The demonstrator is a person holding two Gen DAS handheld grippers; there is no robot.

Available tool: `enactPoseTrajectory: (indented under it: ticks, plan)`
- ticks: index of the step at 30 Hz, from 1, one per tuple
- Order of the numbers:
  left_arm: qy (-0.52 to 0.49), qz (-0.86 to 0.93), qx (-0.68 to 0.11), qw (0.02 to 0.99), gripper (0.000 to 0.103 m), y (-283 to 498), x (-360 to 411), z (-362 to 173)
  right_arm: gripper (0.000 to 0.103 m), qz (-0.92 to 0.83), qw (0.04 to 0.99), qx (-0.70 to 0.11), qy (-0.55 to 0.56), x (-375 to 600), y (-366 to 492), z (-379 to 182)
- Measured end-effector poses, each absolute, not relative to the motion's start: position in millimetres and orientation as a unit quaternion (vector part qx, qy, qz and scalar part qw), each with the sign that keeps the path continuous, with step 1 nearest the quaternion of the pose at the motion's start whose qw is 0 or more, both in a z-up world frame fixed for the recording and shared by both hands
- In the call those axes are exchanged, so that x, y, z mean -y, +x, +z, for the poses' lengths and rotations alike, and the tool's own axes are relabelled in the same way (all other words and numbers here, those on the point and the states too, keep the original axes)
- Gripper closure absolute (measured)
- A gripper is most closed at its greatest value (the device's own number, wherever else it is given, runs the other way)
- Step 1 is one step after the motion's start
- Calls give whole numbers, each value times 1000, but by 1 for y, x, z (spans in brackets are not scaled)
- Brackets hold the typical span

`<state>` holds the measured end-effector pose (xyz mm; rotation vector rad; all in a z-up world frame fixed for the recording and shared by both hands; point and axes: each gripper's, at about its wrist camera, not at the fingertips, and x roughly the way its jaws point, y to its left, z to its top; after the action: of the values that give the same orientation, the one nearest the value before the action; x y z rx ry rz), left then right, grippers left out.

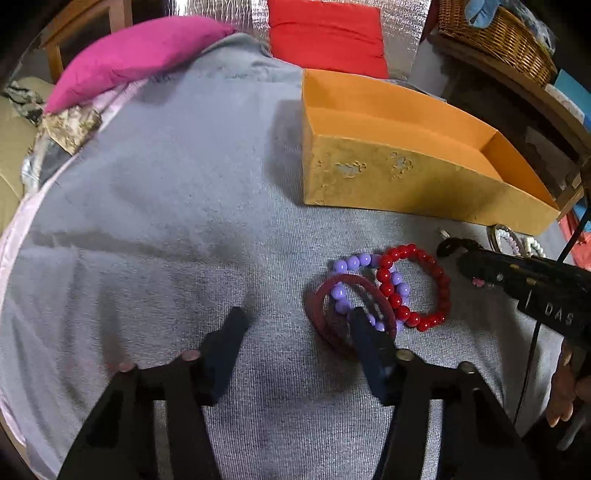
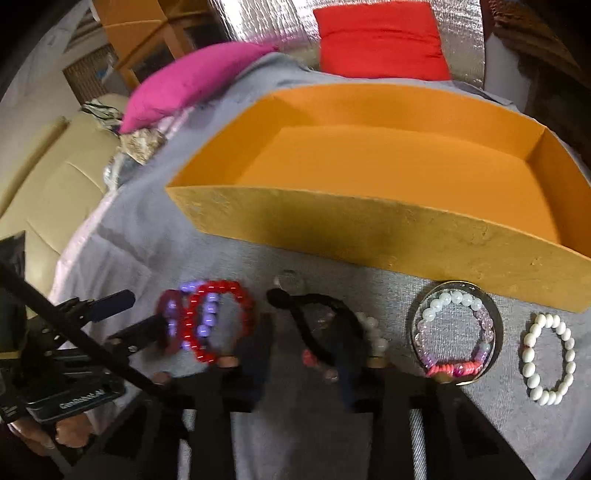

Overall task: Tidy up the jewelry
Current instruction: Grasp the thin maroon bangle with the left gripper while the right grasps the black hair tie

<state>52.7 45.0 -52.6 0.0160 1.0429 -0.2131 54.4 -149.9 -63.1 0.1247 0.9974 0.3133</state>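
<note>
An open orange box (image 1: 369,173) (image 2: 369,229) stands on the grey cloth. In front of it lie a red bead bracelet (image 1: 436,284) (image 2: 221,321), a purple bead bracelet (image 1: 351,262) and a dark red bangle (image 1: 321,314), overlapping. My left gripper (image 1: 297,317) is open, its right finger (image 1: 365,332) resting over the bangle. In the right wrist view lie a black cord piece (image 2: 303,310), a pastel bead bracelet inside a metal bangle (image 2: 456,332) and a white bead bracelet (image 2: 548,358). My right gripper (image 2: 303,332) is open around the black cord, blurred.
A pink cushion (image 1: 136,55) and a red cushion (image 1: 325,33) lie at the far edge of the cloth. A wicker basket (image 1: 498,37) sits at the back right. A beige seat (image 2: 48,192) is to the left.
</note>
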Motion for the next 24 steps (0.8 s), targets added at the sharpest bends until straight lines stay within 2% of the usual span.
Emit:
enactPoseTrajectory:
  ticks: [1,3,5,8,16,20,23,24]
  plan:
    - [5,-105,-497,861,59,54,-47,-53,89,147,865,-474,68,152,55,-63]
    - [1,-117,-494,862,65,55,-47,-52,93,142,868,-468,86,158,56,-60]
    - [-3,-132,-496,858,87,57,-45,-52,94,138,870,-463,97,162,56,-59]
    - [-6,-145,-494,857,94,56,-43,-52,94,146,871,-453,121,170,51,-51]
    - [-18,-162,-474,865,98,43,-47,-40,94,182,869,-420,189,192,36,-32]
    - [-21,-172,-451,875,98,28,-45,-26,93,182,874,-413,182,190,34,-28]
    - [-16,-170,-442,880,98,27,-44,-27,76,180,874,-418,168,188,35,-32]
    - [-14,-170,-441,881,98,26,-44,-26,65,176,875,-421,160,186,35,-33]
